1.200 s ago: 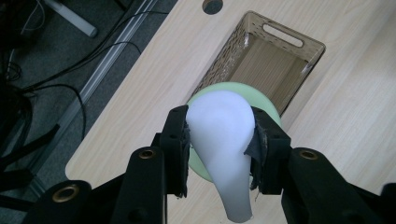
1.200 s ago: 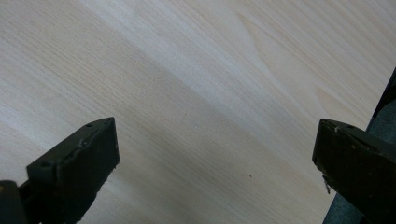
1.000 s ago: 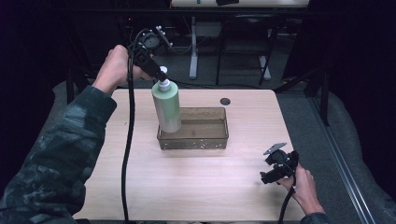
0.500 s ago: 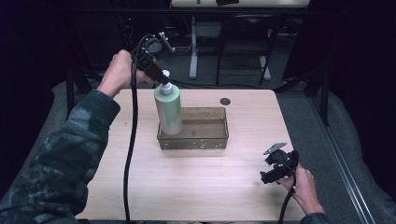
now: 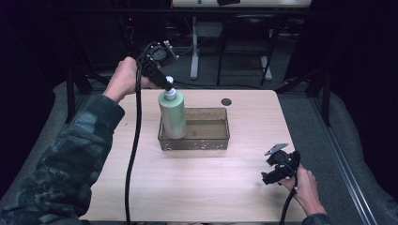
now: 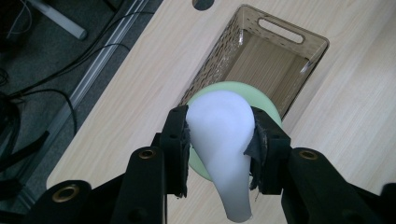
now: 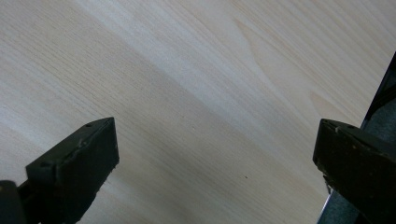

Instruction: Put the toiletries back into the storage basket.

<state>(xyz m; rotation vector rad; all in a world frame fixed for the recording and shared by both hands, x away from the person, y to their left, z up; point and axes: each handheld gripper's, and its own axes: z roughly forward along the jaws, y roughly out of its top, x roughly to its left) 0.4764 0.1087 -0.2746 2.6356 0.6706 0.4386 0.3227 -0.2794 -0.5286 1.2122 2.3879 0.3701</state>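
Note:
A pale green bottle [image 5: 172, 115] with a white pump top [image 5: 169, 82] stands upright at the left end of a clear brownish bin [image 5: 206, 140] on the wooden table. My left gripper [image 5: 164, 84] is shut on the white pump top [image 6: 223, 140], coming from the far left side; the green bottle shoulder [image 6: 270, 101] shows beneath it over the bin [image 6: 275, 56]. My right gripper [image 5: 272, 176] rests near the table's front right corner, open, with bare wood between its jaws [image 7: 215, 154].
A small round hole [image 5: 226, 101] lies in the table behind the bin. The table's right edge [image 5: 291, 140] is close to my right gripper. Dark floor, cables and desk legs [image 5: 195, 51] lie beyond the far edge.
The bottle, held by my left gripper, has moved slightly right and down into the left end of the bin. The right gripper has stayed put.

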